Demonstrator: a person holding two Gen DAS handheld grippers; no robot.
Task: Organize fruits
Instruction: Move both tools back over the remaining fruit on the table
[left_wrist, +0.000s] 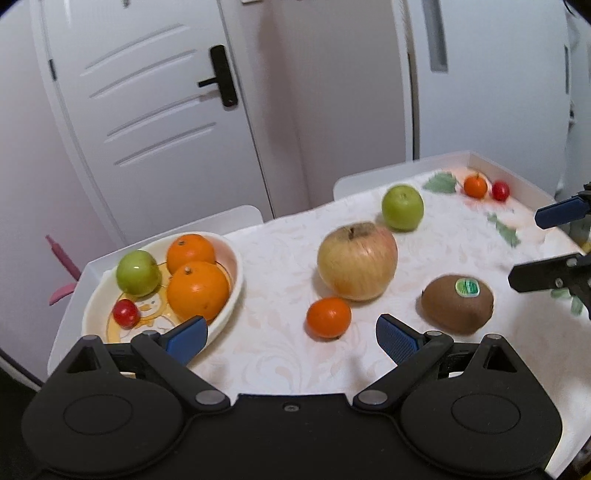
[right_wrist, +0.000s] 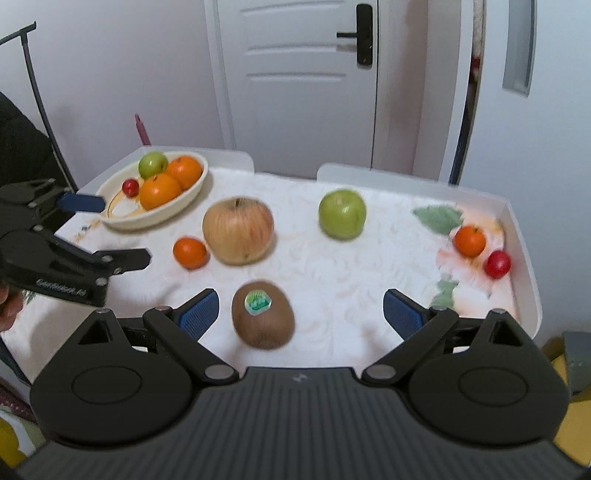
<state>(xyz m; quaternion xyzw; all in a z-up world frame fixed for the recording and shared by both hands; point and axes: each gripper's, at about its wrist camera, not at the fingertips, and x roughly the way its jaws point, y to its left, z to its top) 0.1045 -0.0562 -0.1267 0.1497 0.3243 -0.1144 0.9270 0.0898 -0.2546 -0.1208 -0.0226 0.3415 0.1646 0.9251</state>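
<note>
Kiwi (right_wrist: 263, 314) before wide-open empty right claw (right_wrist: 301, 314), left claw (left_wrist: 291, 334) likewise, black rack (right_wrist: 35, 88) right view only.

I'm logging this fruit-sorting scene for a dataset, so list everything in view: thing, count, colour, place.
bowl: 1, cream, far left of table
oranges in bowl: 2, orange, side by side
green apple in bowl: 1, green, far end
small red fruit in bowl: 1, red, left side
large apple: 1, yellow-pink, table centre
small orange: 1, orange, left of large apple
green apple on cloth: 1, green, right of large apple
kiwi: 1, brown with green sticker, near edge
far-right orange: 1, orange, right end
far-right red fruit: 1, red, beside that orange
tablecloth: 1, white patterned
door: 1, white, behind
left gripper: open, empty
right gripper: open, jaws either side of kiwi, not touching
</note>
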